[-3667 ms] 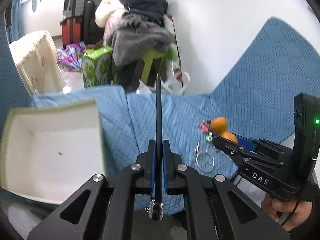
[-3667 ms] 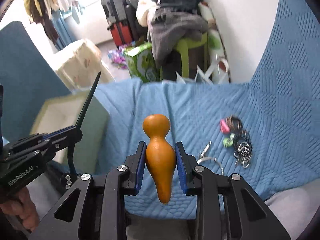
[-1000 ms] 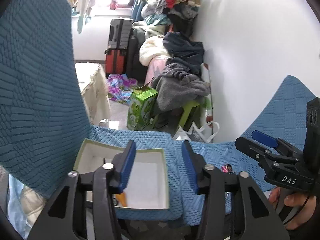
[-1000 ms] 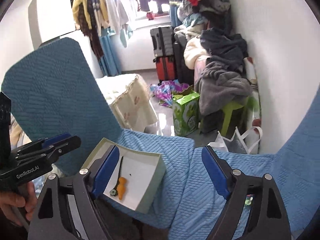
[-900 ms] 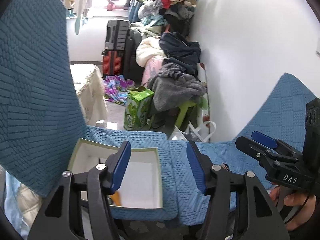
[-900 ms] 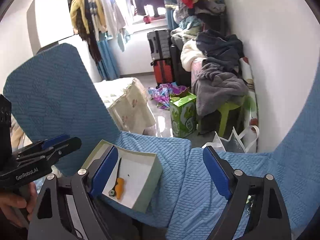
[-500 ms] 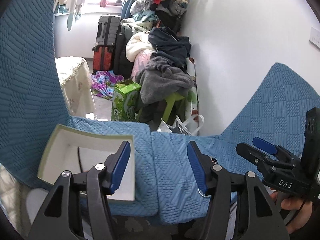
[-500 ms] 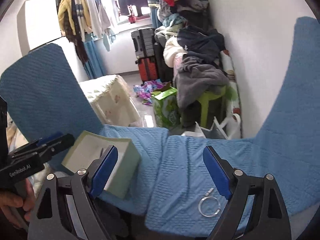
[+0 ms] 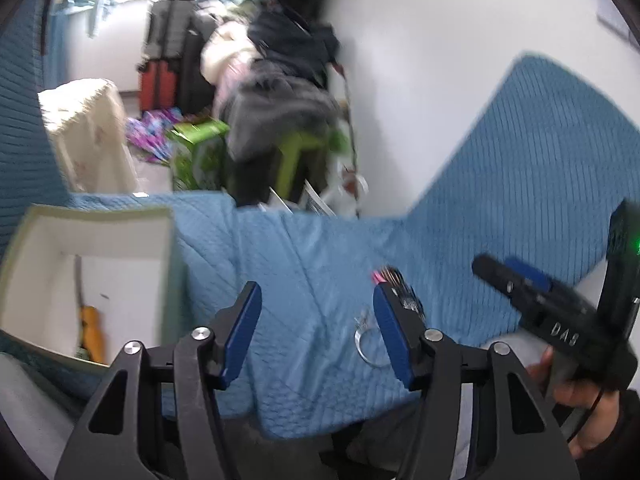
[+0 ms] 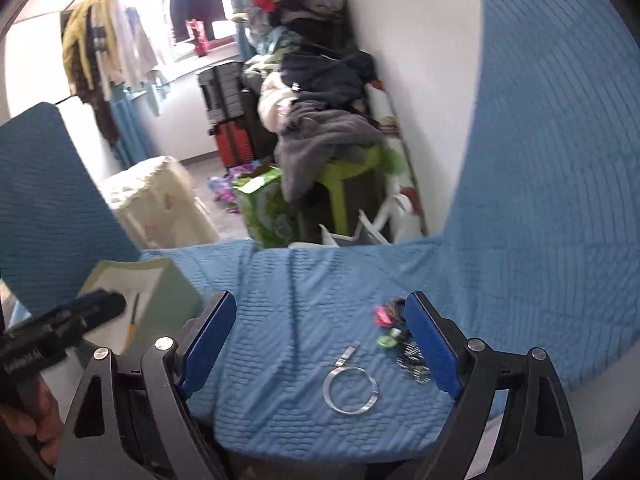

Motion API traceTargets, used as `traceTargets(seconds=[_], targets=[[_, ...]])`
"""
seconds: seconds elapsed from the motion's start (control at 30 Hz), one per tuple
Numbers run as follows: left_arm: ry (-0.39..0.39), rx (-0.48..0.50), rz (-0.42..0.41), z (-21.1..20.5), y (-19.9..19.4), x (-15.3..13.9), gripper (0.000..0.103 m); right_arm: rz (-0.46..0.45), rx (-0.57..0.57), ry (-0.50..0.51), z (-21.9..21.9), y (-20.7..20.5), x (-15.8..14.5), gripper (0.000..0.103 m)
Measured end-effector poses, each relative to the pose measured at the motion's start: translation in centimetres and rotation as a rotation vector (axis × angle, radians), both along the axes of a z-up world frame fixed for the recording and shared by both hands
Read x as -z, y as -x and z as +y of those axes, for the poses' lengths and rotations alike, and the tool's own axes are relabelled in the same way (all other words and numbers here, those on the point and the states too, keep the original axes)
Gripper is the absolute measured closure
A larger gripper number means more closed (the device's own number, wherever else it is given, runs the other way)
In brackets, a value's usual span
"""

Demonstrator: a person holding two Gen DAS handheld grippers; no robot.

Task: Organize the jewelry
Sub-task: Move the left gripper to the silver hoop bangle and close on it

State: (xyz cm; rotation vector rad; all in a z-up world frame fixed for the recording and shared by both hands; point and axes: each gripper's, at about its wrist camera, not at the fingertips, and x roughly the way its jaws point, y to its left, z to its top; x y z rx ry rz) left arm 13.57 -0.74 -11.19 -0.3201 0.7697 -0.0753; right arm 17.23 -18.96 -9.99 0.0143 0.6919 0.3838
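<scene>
We have two pieces in the box (image 9: pixel 92 236), while the silver ring (image 10: pixel 351 391) and bead cluster (image 10: pixel 400 340) lie on the blue cover (image 10: pixel 304 320) between our empty, wide-open right tool (image 10: pixel 320 340) and left tool (image 9: pixel 316 332).

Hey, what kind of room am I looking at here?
Probably a lived-in bedroom: clothes on a hanging rail, suitcases stacked by the window, and a clothes pile over a green stool beside the blue quilted cover.
</scene>
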Motion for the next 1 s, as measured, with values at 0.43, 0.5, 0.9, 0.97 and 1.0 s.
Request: traceTargets(seconds=[0.43,0.5,0.9,0.97,1.0], targets=[[0.030,0.210,0.212,-7.3,-4.9,10.2,0.074,0.231,0.061,-0.071,-5.3,-3.1,8.5,0.053],[0.032,0.227,0.232,-8.1,-5.5,11.5,0.075,0.251,0.050,-0.096,-5.5,-3.8,9.3,0.058],[-0.054,0.235,0.285,-10.5,-8.6,15.2,0.078,0.384,-0.022,-0.112,-3.9,-9.9,13.6,0.075],[-0.067,0.245,0.283,-10.7,-8.7,15.4,0.078,0.421,-0.025,-0.120,-3.9,-10.8,14.4,0.075],[-0.075,0.250,0.279,-10.9,-8.8,15.4,0.078,0.440,-0.024,-0.118,-3.9,-11.2,14.9,0.075]])
